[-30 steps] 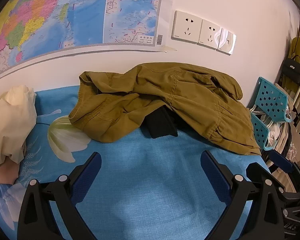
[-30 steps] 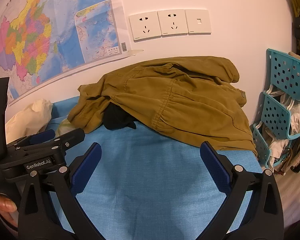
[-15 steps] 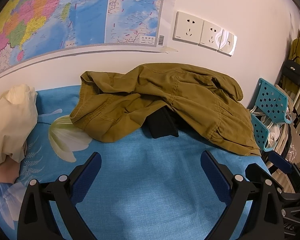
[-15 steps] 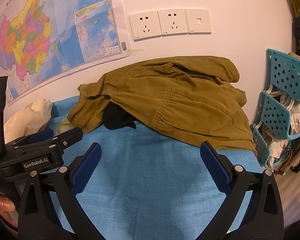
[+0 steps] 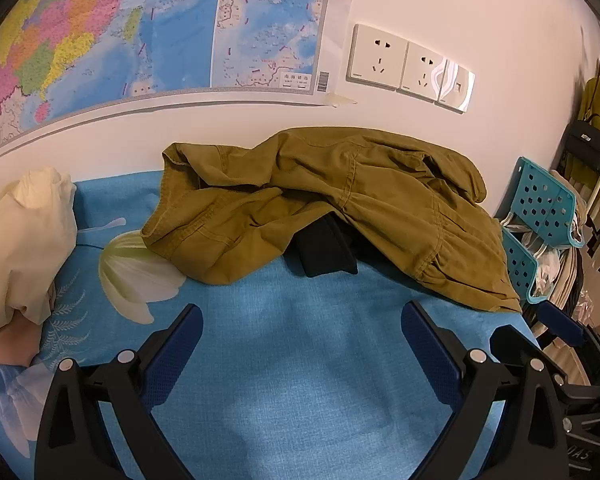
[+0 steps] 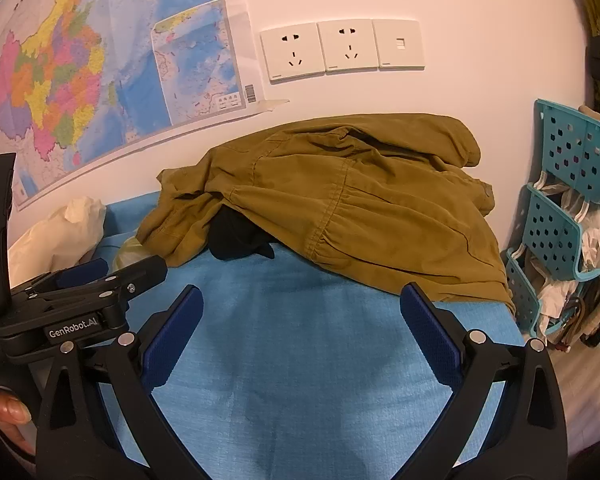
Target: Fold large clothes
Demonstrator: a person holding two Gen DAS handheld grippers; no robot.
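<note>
Lying in a crumpled heap against the wall, the olive-brown jacket (image 5: 340,208) has had no folding done to it that I can see: it is bunched at the far side of the blue bedsheet (image 5: 300,380), one part humped up near the wall, the gathered hem spilling toward the right edge of the bed, creases running every way. A black garment (image 5: 326,250) pokes out from under its near edge, so the jacket sits partly on top of it. By my reckoning the whole job is still ahead: pull the jacket clear, spread it flat on the open sheet, then fold it.

Both tongs are out over the bare blue sheet, near the jacket but apart from it. The left gripper (image 5: 300,344) has its blue-padded fingers spread wide, nothing between them, touching nothing that I can make out. The right gripper (image 6: 300,320) is the same: jaws wide apart, empty, pointed at the jacket's hem. In the right wrist view the left tool sits close alongside at the lower left, and a fingertip of the person's hand (image 6: 4,412) shows at the edge of the frame.

Around the bed, a cream-coloured bundle of cloth (image 5: 20,240) lies off to the left, a wall map (image 5: 140,40) and a row of sockets (image 6: 340,48) hang above, and a teal perforated rack (image 6: 560,208) stuffed with bags stands at the right.
</note>
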